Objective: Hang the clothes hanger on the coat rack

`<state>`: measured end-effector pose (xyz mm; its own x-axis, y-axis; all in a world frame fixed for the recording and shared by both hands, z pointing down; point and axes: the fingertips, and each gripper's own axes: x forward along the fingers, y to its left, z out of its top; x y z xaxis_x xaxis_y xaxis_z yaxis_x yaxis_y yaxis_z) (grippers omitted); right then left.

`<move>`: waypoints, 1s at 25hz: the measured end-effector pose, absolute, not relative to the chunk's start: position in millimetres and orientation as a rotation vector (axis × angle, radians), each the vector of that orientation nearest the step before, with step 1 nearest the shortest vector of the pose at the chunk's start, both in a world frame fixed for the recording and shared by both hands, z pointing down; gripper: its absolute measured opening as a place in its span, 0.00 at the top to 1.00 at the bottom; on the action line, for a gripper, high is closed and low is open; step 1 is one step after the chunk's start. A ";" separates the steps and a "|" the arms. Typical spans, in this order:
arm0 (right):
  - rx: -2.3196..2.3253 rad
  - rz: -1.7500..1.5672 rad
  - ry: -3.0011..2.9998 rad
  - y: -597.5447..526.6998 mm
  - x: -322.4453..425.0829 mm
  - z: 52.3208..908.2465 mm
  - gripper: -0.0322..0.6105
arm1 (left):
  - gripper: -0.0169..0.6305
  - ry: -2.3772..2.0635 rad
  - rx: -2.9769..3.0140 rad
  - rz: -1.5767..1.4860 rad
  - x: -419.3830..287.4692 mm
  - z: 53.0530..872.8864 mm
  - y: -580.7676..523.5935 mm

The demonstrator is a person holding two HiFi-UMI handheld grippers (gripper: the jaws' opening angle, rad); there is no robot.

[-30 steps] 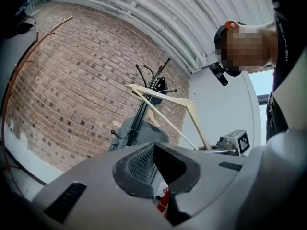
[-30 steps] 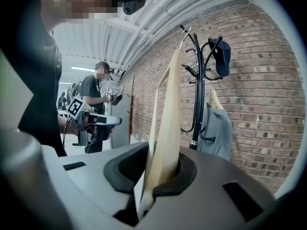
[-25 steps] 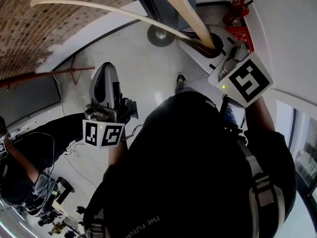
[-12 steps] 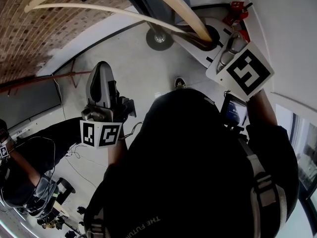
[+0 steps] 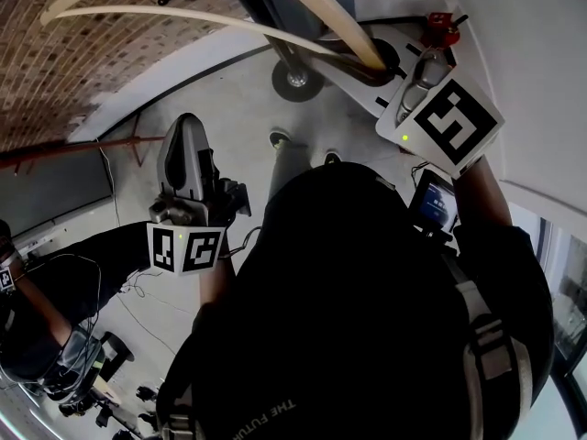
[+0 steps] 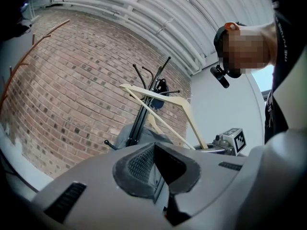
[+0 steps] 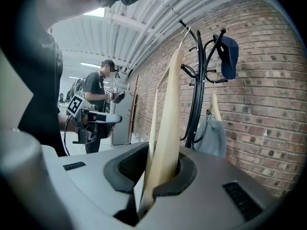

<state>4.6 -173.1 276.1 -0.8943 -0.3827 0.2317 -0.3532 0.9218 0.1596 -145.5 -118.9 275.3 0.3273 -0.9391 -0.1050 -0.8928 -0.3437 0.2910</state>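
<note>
A pale wooden clothes hanger (image 5: 211, 16) arches across the top of the head view. One end of it is clamped in my right gripper (image 5: 383, 65), which is held high at the upper right. In the right gripper view the hanger (image 7: 168, 119) rises straight out of the shut jaws, its metal hook up near the hooks of the black coat rack (image 7: 197, 95). The rack's pole and round base (image 5: 295, 79) stand just beyond the hanger. My left gripper (image 5: 190, 149) is held lower on the left, apart from the hanger (image 6: 160, 99), its jaws shut on nothing.
A dark blue cap (image 7: 230, 51) and a grey garment (image 7: 211, 134) hang on the rack, against a brick wall (image 7: 268, 104). A person (image 7: 98, 104) stands in the background. Cables and equipment (image 5: 83, 374) lie on the floor at the lower left. A white wall (image 5: 532, 71) is close on the right.
My right gripper has carried the hanger a little up and to the left, nearer the rack. A shoe has stepped forward towards the rack base. The left gripper has hardly moved.
</note>
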 end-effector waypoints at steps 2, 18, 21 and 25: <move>0.532 -0.204 -2.843 -180.6 0.4 274.9 0.88 | 0.94 -1.695 2.407 -0.389 -148.6 278.2 -124.7; 0.510 -0.148 -2.791 -242.3 -14.1 252.6 0.88 | 0.94 -1.710 2.406 -0.428 -183.7 269.8 -165.4; 0.506 -0.161 -2.754 -259.1 -14.5 245.6 0.88 | 0.94 -1.727 2.388 -0.445 -189.7 270.9 -166.5; 0.492 -0.145 -2.700 -277.4 -18.5 241.9 0.88 | 0.94 -1.746 2.359 -0.474 -200.1 273.8 -167.6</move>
<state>-18.5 -277.4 241.9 -0.8619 -0.3586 0.3587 -0.3182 0.9330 0.1681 -200.1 -167.6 273.8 0.2645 -0.9523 -0.1524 -0.8986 -0.3007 0.3195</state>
